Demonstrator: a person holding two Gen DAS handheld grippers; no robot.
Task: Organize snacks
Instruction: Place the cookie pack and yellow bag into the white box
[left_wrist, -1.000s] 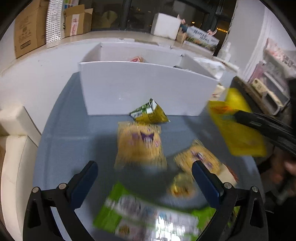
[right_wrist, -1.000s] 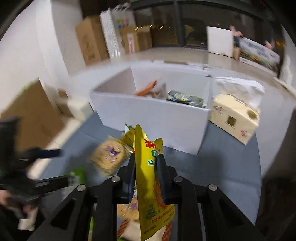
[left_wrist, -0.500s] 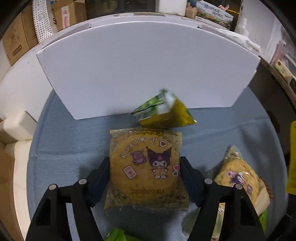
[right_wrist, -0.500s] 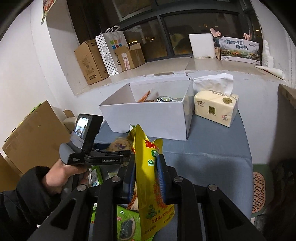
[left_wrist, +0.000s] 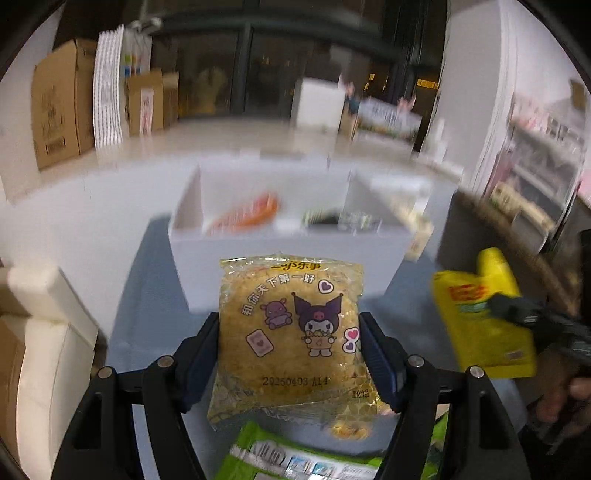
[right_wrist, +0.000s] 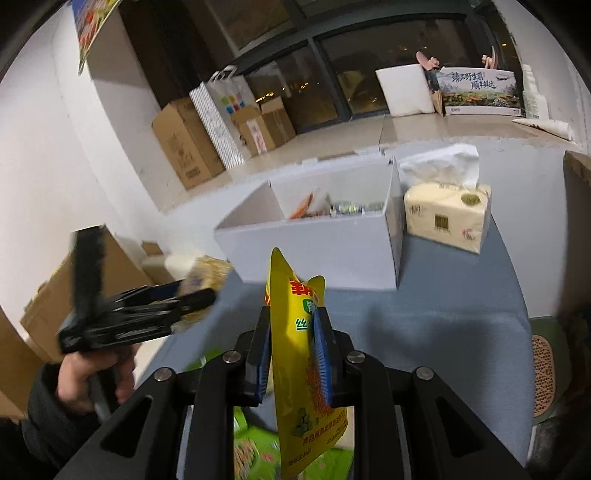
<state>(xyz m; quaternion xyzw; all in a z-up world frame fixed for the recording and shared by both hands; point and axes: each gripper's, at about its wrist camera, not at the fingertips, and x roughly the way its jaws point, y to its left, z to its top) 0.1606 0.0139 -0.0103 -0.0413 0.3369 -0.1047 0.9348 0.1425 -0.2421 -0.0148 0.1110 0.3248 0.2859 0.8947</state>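
Note:
My left gripper (left_wrist: 290, 332) is shut on a clear packet of yellow crackers with a cartoon print (left_wrist: 291, 332) and holds it up in front of the white box (left_wrist: 288, 269). My right gripper (right_wrist: 291, 328) is shut on a yellow snack bag (right_wrist: 295, 354), held upright above the blue table, short of the white box (right_wrist: 314, 251). The yellow bag (left_wrist: 484, 321) shows at the right in the left wrist view. The left gripper with its packet (right_wrist: 207, 273) shows at the left in the right wrist view. The box holds an orange packet (left_wrist: 247, 216) and a dark packet (right_wrist: 351, 207).
A tissue pack (right_wrist: 447, 218) stands right of the box. A green snack packet (left_wrist: 299, 458) and another yellow packet (left_wrist: 351, 424) lie on the blue tablecloth (right_wrist: 443, 325) below my grippers. Cardboard boxes (right_wrist: 184, 147) stand on the floor behind.
My left gripper closed on the cartoon cracker packet and lifted it off the table toward the box. My right gripper still holds the yellow bag in the same grip.

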